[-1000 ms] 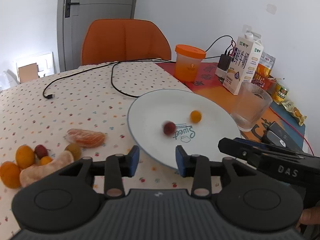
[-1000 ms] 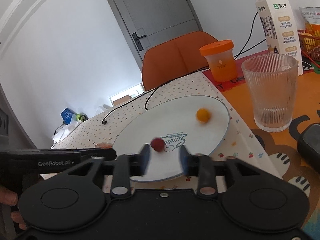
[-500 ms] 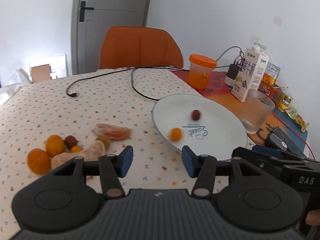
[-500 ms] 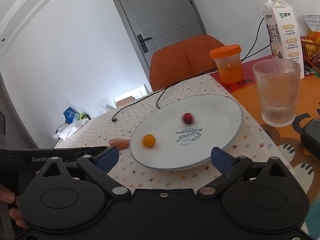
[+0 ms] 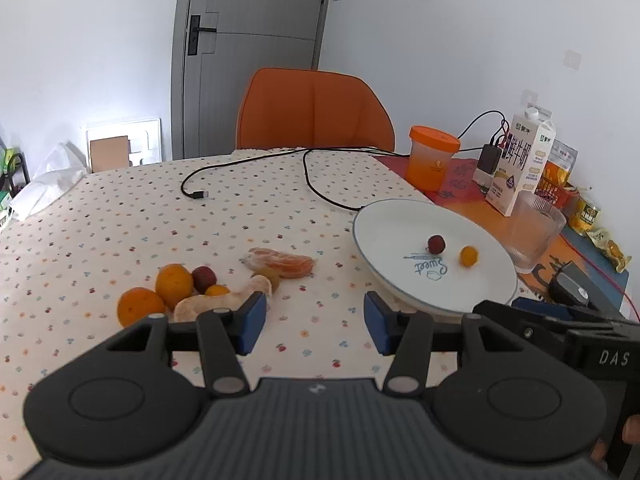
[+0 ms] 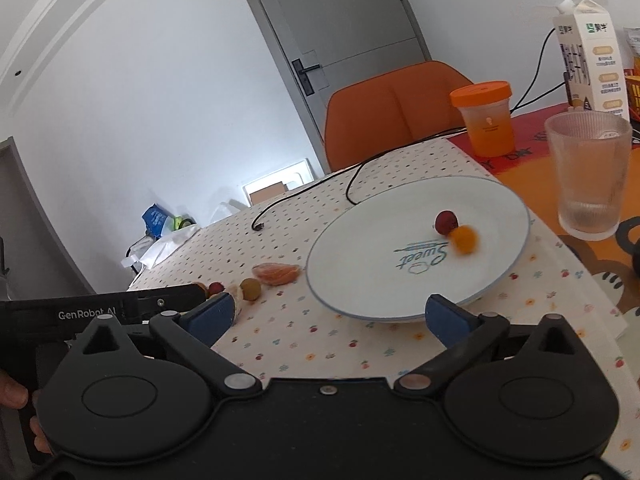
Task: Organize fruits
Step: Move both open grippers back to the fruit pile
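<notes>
A white plate (image 5: 384, 224) (image 6: 352, 256) lies on the dotted tablecloth. On it are a small red fruit (image 5: 436, 243) (image 6: 446, 221) and a small orange fruit (image 5: 468, 256) (image 6: 463, 239), blurred in the right wrist view. Left of the plate lies a pile: two oranges (image 5: 173, 283), a red fruit (image 5: 204, 277), peeled tangerine pieces (image 5: 286, 263) (image 6: 277, 273) and a greenish fruit (image 6: 251, 289). My left gripper (image 5: 315, 322) is open and empty, above the cloth between pile and plate. My right gripper (image 6: 329, 317) is wide open and empty at the plate's near rim.
A ribbed glass (image 5: 534, 236) (image 6: 588, 172), an orange-lidded jar (image 5: 432, 160), a milk carton (image 5: 520, 168) and snack packs stand right of the plate. A black cable (image 5: 312, 184) crosses the cloth. An orange chair (image 5: 314, 116) stands behind the table.
Both grippers have drawn back from the plate and opened wider. The red and orange fruits rolled across the plate; the orange one is still moving. The left view has swung left toward the pile.
</notes>
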{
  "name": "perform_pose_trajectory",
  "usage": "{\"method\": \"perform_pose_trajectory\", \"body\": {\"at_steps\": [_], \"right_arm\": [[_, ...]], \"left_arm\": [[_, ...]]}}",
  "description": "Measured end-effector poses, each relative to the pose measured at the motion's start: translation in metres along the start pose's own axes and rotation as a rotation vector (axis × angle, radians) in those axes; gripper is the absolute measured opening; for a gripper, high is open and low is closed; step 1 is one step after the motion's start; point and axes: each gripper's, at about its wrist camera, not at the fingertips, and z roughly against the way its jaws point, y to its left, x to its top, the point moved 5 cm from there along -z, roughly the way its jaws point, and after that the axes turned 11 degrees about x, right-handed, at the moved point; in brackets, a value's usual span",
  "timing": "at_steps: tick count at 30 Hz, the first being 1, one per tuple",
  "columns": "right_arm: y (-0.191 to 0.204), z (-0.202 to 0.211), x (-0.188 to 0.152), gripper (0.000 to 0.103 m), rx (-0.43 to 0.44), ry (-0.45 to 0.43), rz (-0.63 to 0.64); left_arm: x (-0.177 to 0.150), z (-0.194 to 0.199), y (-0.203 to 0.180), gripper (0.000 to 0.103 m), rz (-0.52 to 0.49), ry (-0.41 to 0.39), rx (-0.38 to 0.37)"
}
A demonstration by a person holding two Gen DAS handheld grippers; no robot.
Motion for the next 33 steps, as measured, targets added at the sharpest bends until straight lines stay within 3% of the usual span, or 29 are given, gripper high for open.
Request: {"method": "perform_pose_trajectory", "body": {"at_steps": [7, 9, 11, 18, 33], "right_arm": [[0.010, -0.008, -0.006, 0.103, 0.011, 0.021, 0.013], [0.013, -0.012, -0.006, 0.103, 0.016, 0.026, 0.015], [0.016, -0.016, -0.007, 0.103, 0.024, 0.033, 0.016], [0.027, -0.030, -0.011, 0.103, 0.039, 0.061, 0.030], [0.048, -0.063, -0.018, 0.103, 0.083, 0.128, 0.053]], "left_arm": [[-0.006, 0.002, 0.020, 0.059, 0.025, 0.002, 0.037], [-0.007, 0.003, 0.026, 0.071, 0.036, -0.001, 0.045], [-0.007, 0.004, 0.033, 0.077, 0.051, -0.002, 0.055], [-0.012, 0.000, 0.058, 0.087, 0.099, 0.016, 0.065], [-0.021, -0.009, 0.100, 0.089, 0.158, 0.042, 0.100]]}}
